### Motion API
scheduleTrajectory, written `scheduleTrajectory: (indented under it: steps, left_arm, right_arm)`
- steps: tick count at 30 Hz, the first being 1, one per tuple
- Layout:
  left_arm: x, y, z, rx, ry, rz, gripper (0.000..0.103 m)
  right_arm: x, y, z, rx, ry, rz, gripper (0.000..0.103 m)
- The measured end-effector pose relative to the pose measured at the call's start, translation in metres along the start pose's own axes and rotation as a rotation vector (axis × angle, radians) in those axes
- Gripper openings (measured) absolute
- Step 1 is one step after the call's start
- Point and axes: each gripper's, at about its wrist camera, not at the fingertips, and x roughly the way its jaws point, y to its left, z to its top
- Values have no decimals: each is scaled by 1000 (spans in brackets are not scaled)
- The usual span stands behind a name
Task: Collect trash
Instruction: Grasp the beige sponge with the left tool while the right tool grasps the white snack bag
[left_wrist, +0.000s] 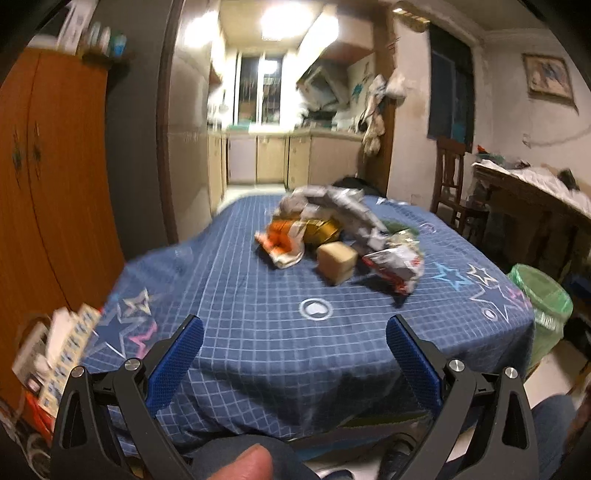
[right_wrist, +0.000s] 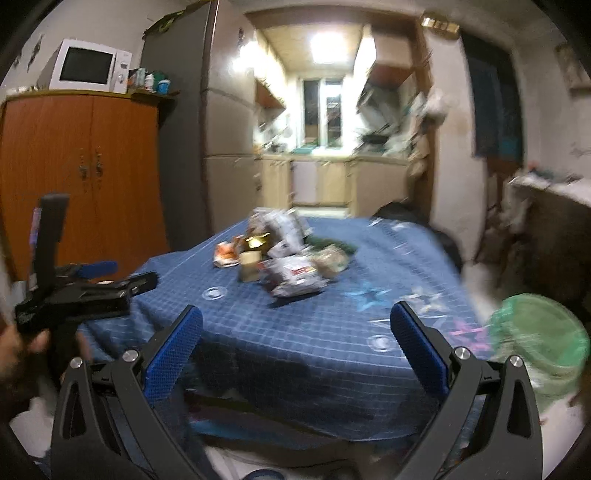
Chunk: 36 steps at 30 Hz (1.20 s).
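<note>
Both released and empty: left gripper (left_wrist: 294, 332) and right gripper (right_wrist: 296, 323), near the blue-clothed table (left_wrist: 258, 350). Farther off, mid-table, trash pile (left_wrist: 340, 236); to the right, green-lined bin (left_wrist: 543, 295).

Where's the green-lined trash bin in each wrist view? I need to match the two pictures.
Left wrist: green-lined trash bin at the right edge, beside the table's right corner.
Right wrist: bin at lower right, blurred, right of the right finger.
Shared landmark: the tan box in the trash pile.

Blue checked tablecloth (left_wrist: 280, 354) bears crumpled wrappers (left_wrist: 343, 210), box (left_wrist: 337, 261)
</note>
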Motion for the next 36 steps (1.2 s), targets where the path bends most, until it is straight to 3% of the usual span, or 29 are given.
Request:
scheduleTrajectory:
  steps: [3,9,11,14,17,21,23,26,32,36]
  left_arm:
    - [31,28,12,-60,72,-58,98]
    - [88,57,34,-178,180,-172,98]
    - [104,54,43,-175,194,-193,98]
    - [121,41,49,-127,208,-217,98]
    - [139,33,50,-118,231,-236,98]
    - [158,24,53,-145,250,-266,98]
    - [166,17,54,-146,251,-277,98]
    - [177,2,57,-148,254,-288,98]
    - [189,-22,68,-148,237,-294,98]
    - [203,-37,73,-149,256,-293,83]
  right_arm:
    - [32,-7,11,12,65,78,95]
    - [140,-18,34,-13,241,168,84]
    - [167,-24,35,-1,290,171,79]
    - [205,-32,32,29,368,182,79]
    - [224,-34,31,14,388,163,79]
    - [232,-34,32,14,406,176,78]
    - [229,-34,32,3,403,160,65]
    - [218,-43,35,36,374,148,56]
    - [185,-55,35,57,320,125,52]
    - [159,-63,23,89,304,104,52]
